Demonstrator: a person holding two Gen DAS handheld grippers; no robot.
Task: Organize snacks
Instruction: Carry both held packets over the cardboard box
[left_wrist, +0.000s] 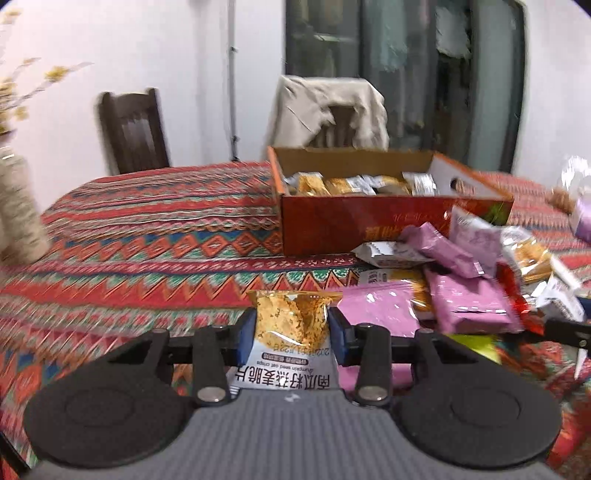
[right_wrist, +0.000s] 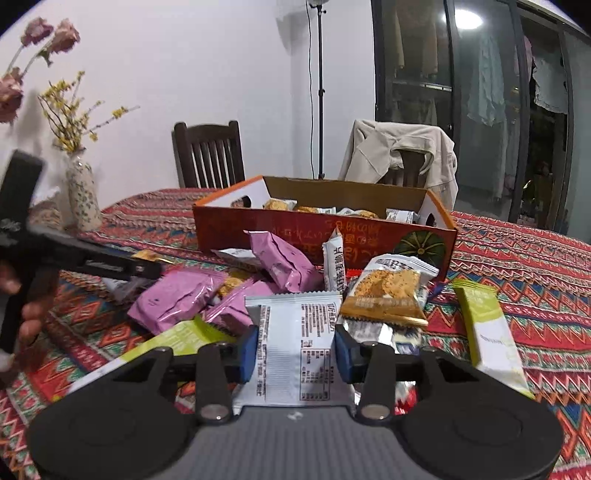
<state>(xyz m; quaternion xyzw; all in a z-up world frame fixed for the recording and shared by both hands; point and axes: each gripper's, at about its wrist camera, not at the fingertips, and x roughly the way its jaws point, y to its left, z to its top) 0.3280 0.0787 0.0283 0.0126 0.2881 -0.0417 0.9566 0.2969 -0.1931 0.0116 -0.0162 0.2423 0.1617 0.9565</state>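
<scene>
White walls, dark glass doors and two wooden chairs, one draped with a beige jacket (right_wrist: 397, 155), stand behind the desk (left_wrist: 155, 236), which is covered by a red patterned cloth. Beyond both pairs of fingers sits the open orange cardboard box (right_wrist: 325, 229), already holding several snack packets. Between the box and the fingers lies a loose heap of snacks: pink packets (right_wrist: 177, 299), green sachets (right_wrist: 487, 325) and oat crisp packets.

On the left gripper (left_wrist: 291, 332), the fingers pinch a pumpkin seed oat crisp packet (left_wrist: 291, 325) by its sides, its clear window pointing towards the box. On the right gripper (right_wrist: 295, 350), the fingers pinch a white packet (right_wrist: 295, 332) with its printed back facing up, just ahead of the heap.

By the look of it the step in hand is picking: each side has a packet gripped. Next each packet probably needs carrying forward over the box's near wall, then releasing among those of its kind inside.
</scene>
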